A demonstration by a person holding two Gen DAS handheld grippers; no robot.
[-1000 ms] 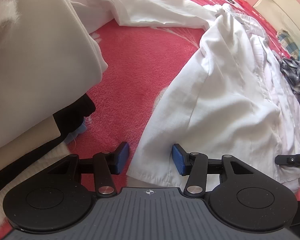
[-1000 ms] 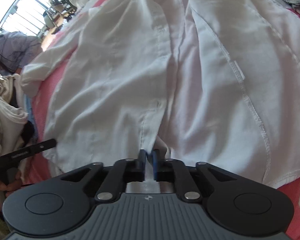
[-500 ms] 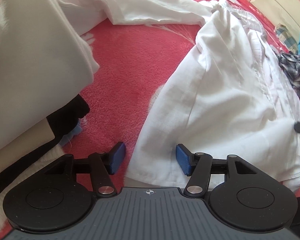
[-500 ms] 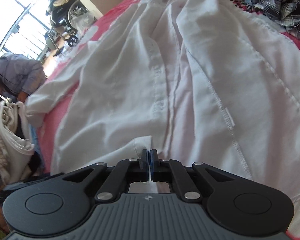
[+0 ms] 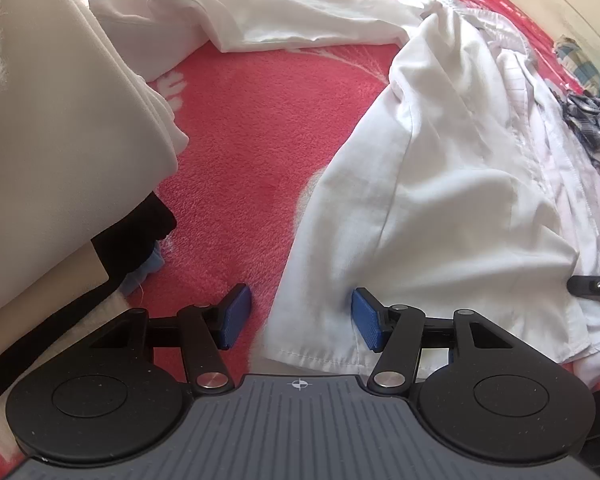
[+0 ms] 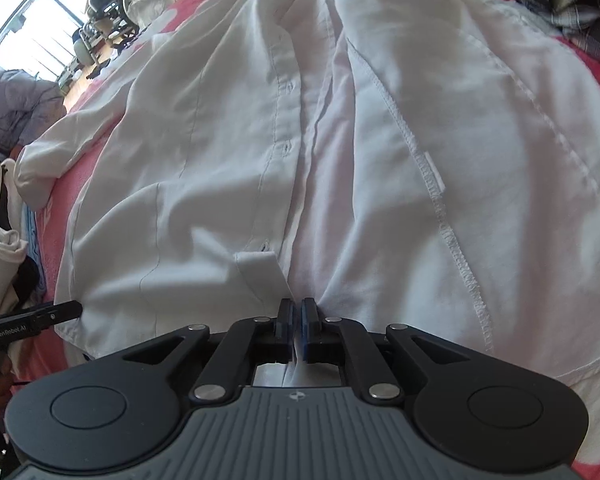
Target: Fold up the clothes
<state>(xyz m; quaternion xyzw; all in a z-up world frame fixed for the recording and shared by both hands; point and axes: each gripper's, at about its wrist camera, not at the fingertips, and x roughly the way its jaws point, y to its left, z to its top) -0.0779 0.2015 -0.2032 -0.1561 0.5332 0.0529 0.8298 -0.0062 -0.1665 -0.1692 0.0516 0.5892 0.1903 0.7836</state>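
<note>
A white button-up shirt (image 5: 440, 208) lies spread on a red fleece blanket (image 5: 260, 128), one sleeve stretched to the far left. My left gripper (image 5: 300, 302) is open and straddles the shirt's near hem corner: its left pad over the blanket, its right pad against the cloth. In the right wrist view the shirt (image 6: 380, 140) fills the frame, its button placket running up the middle. My right gripper (image 6: 297, 305) pinches the bottom of the placket. Its jaws are opening, with only a narrow gap showing and white cloth still between the pads.
A tall stack of folded cream and black clothes (image 5: 60, 140) stands at the left. A dark plaid garment (image 5: 592, 124) lies beyond the shirt at the right. In the right wrist view, a window (image 6: 20, 0) and a wheelchair (image 6: 112, 12) are at the far left.
The right gripper's pads, tight on the placket before, now show a thin gap. The shirt front lies flatter. The left gripper's jaws stand slightly wider than a second ago.
</note>
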